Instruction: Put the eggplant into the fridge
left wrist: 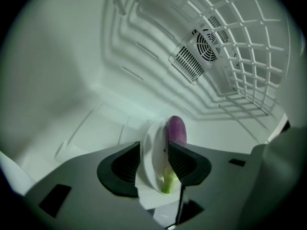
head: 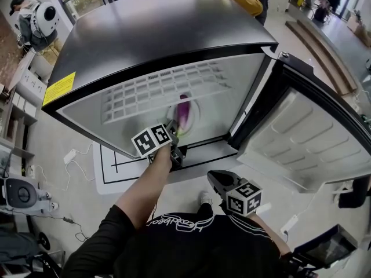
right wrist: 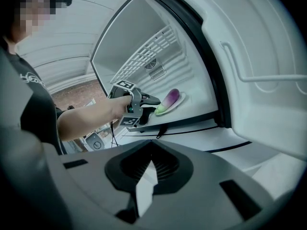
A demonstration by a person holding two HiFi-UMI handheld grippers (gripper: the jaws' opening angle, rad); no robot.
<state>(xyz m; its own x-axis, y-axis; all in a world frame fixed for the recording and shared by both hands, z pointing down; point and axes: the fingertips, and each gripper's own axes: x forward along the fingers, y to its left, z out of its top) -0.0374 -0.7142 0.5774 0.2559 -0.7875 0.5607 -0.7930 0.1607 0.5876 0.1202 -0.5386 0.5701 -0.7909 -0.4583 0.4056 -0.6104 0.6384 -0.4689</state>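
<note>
Purple eggplant point(left wrist: 176, 128) lies on plate point(left wrist: 151, 150) — inside fridge point(head: 162, 33).

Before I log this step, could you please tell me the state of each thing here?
Fridge door: open.
Plate: flat on fridge floor.
Eggplant: lying on plate.
Left gripper: open, fingers either side of plate rim.
Right gripper: shut, empty.
</note>
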